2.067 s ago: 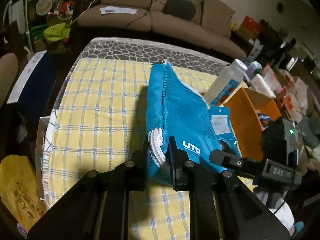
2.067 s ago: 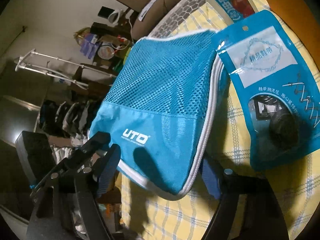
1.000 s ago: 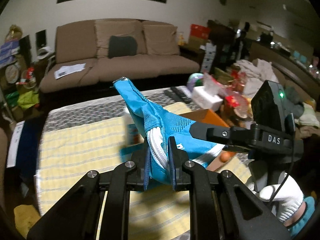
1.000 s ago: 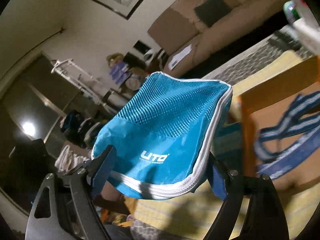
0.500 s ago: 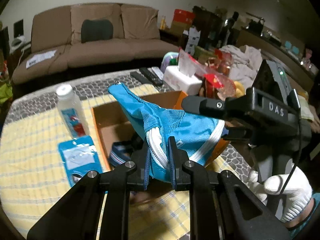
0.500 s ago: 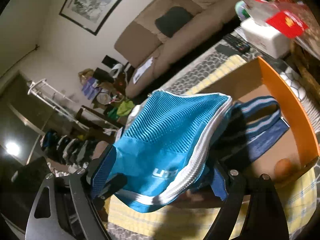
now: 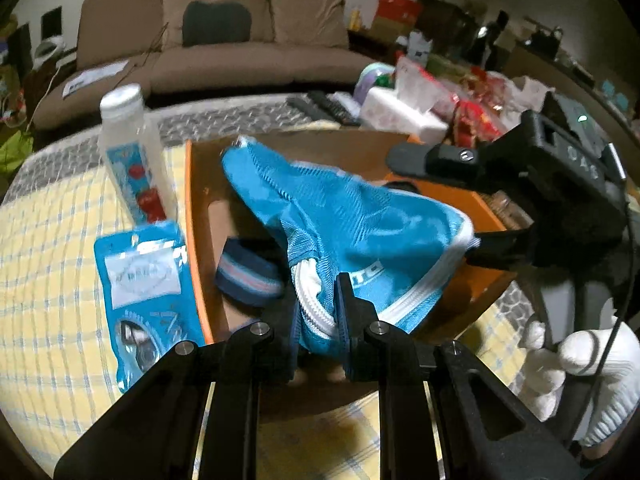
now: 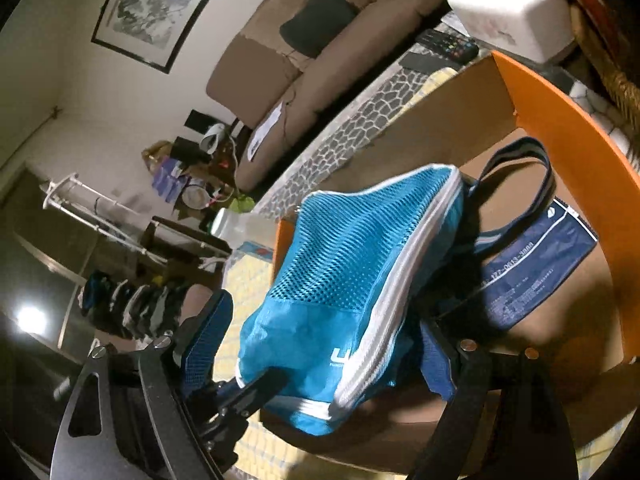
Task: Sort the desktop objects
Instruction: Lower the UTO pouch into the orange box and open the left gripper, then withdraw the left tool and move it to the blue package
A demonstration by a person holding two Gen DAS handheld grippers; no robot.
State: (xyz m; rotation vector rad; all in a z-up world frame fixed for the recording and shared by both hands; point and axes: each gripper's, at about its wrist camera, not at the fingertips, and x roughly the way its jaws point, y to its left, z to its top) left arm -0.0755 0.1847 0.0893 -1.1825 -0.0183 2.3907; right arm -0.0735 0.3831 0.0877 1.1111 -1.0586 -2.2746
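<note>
My left gripper (image 7: 318, 312) is shut on the zipper edge of a blue mesh UTO pouch (image 7: 352, 216) and holds it over an open orange box (image 7: 192, 216). The pouch also shows in the right wrist view (image 8: 360, 272), hanging between the wide-open fingers of my right gripper (image 8: 320, 344), which straddles it without squeezing. The orange box (image 8: 568, 120) holds a navy striped strap (image 7: 248, 276) and a navy bag (image 8: 540, 268).
A clear bottle with a fruit label (image 7: 132, 160) and a blue packet (image 7: 144, 288) lie on the yellow checked cloth (image 7: 48, 280) left of the box. A tissue box (image 7: 400, 112), remotes (image 7: 328, 108) and clutter stand behind. A sofa (image 7: 220, 40) is beyond.
Both grippers carried the pouch up off the cloth and rightward over the orange box, then lower toward its inside. The left grip stays closed; the right stays open.
</note>
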